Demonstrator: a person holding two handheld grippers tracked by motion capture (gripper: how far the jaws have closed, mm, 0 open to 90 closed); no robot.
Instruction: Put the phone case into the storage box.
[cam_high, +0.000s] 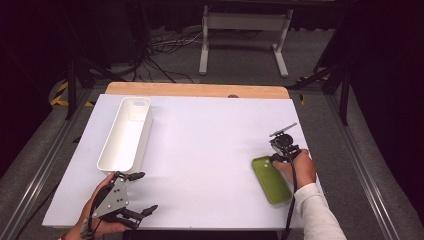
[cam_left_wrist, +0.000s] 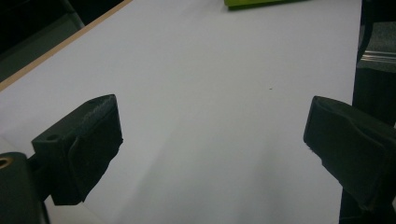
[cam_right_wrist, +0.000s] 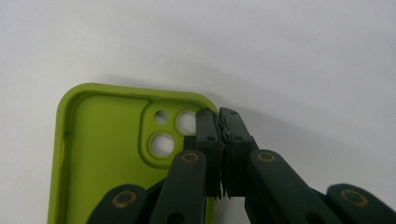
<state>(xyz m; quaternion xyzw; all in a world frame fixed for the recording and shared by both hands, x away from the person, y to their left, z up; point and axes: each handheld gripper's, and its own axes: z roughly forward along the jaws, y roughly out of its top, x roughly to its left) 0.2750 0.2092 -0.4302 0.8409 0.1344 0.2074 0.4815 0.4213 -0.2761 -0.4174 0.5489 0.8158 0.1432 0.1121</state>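
A green phone case (cam_high: 272, 182) lies open side up near the table's right front, its camera cut-outs toward the far end. My right gripper (cam_high: 274, 159) comes down on the case's far end. In the right gripper view the green phone case (cam_right_wrist: 102, 149) has its side wall by the camera corner pinched between the jaws, and the right gripper (cam_right_wrist: 219, 112) is shut on that wall. My left gripper (cam_high: 146, 191) rests at the front left, open, with nothing between its jaws. The left gripper (cam_left_wrist: 210, 116) looks across the bare white sheet toward a sliver of the phone case (cam_left_wrist: 257, 2).
A long white bin (cam_high: 142, 145), with nothing inside, stands at the left, just beyond my left gripper. The white sheet (cam_high: 210, 135) covers the table; a wooden strip (cam_high: 200, 90) shows along the far edge. The table's front edge lies close under both hands.
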